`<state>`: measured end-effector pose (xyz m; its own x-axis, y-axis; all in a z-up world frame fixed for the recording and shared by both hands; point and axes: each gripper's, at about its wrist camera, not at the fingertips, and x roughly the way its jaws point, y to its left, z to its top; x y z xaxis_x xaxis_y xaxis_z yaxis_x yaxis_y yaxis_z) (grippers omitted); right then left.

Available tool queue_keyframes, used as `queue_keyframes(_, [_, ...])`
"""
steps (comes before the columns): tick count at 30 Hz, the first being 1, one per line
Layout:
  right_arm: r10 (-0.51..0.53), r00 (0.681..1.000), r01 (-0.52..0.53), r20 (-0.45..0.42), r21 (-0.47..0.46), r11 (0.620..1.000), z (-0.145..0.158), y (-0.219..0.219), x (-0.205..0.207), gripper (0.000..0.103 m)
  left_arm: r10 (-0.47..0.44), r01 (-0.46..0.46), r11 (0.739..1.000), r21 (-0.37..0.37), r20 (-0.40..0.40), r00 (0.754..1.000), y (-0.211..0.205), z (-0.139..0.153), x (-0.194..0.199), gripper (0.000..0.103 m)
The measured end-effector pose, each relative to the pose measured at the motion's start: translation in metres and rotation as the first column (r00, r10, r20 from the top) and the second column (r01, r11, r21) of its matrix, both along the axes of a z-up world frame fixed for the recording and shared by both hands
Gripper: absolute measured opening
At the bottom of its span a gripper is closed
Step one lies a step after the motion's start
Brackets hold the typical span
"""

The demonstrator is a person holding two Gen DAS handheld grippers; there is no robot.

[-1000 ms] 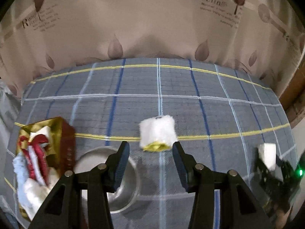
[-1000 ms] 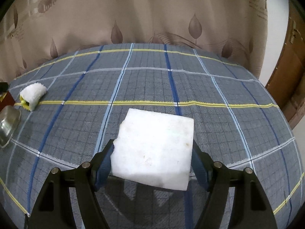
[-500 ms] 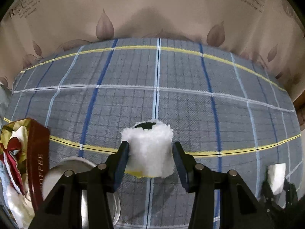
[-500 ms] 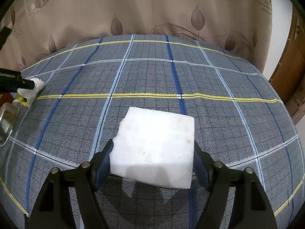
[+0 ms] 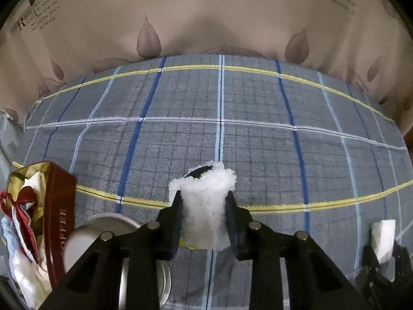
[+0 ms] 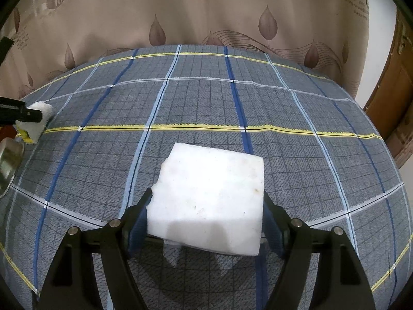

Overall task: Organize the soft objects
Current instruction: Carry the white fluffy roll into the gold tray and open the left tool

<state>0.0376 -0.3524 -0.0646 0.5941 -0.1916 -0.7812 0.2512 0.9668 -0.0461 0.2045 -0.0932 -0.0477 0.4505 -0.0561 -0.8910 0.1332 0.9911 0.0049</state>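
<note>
Left wrist view: left gripper (image 5: 204, 214) was clenched on the fluffy white roll (image 5: 205, 206), pads pressed into its sides, roll sitting on the plaid tablecloth (image 5: 258, 134) with a yellow edge peeking out underneath. Risk, my read: pile is squashy, so the pads may only have bitten fluff; on lift it could slip out or unroll. Red coffee tin (image 5: 55, 219), already stuffed with cloths, and a steel bowl (image 5: 108, 232) sat just beside on the left; a careless swing that way could clip either one. Versus a second ago: the gripper was then hanging open short of the roll; now it straddled it, and the jaws had just been closing with the roll between them.

Right wrist view: right gripper (image 6: 206, 217) grasped the white sponge block (image 6: 209, 199), fingers on both side faces, block raised off the cloth judging by its shadow. Risk: the grip caught only the near part, most of the block overhanging forward, so it could pivot or drop if jolted. At far left the other gripper's finger (image 6: 20, 115) was on the roll. Change: block and grip looked the same; that roll earlier lay alone.
</note>
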Motion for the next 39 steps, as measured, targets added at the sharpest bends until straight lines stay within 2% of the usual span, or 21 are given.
queue_keyframes(5, [0.000, 1.000, 0.000, -0.001, -0.001, 1.000, 0.000, 0.000, 0.001, 0.072, -0.037, 0.037, 0.999, 0.005, 0.019, 0.999, 0.004, 0.015, -0.019, 0.029])
queue_keyframes(8, [0.001, 1.000, -0.001, -0.002, 0.002, 1.000, 0.000, -0.001, 0.001, 0.073, -0.051, 0.051, 0.998, -0.035, -0.003, 0.999, 0.009, 0.022, -0.032, 0.029])
queue_keyframes(11, [0.000, 1.000, 0.000, -0.002, 0.004, 1.000, 0.000, -0.001, 0.000, 0.073, -0.081, 0.081, 0.996, -0.036, -0.013, 0.997, 0.010, 0.030, -0.050, 0.029])
queue_keyframes(14, [0.000, 1.000, 0.000, -0.003, 0.005, 1.000, 0.000, -0.001, 0.000, 0.073, -0.131, 0.128, 0.988, -0.083, -0.029, 0.991, 0.010, 0.040, -0.071, 0.029])
queue_keyframes(20, [0.000, 1.000, 0.000, -0.003, 0.004, 1.000, 0.000, -0.001, 0.001, 0.073, -0.195, 0.191, 0.976, -0.103, -0.032, 0.980, 0.010, 0.057, -0.106, 0.029])
queue_keyframes(26, [0.000, 1.000, 0.000, -0.003, 0.005, 1.000, 0.000, -0.001, 0.001, 0.073, -0.228, 0.222, 0.968, -0.114, -0.046, 0.972, 0.036, 0.064, -0.142, 0.029])
queue_keyframes(33, [-0.001, 1.000, 0.001, -0.003, 0.005, 1.000, 0.000, -0.001, 0.001, 0.073, -0.125, 0.123, 0.990, -0.066, -0.021, 0.992, 0.103, 0.083, -0.157, 0.029])
queue_keyframes(39, [-0.002, 1.000, 0.002, -0.004, 0.006, 1.000, -0.001, -0.001, 0.001, 0.074, 0.018, -0.018, 0.999, -0.040, 0.017, 1.000, 0.166, 0.102, -0.153, 0.029])
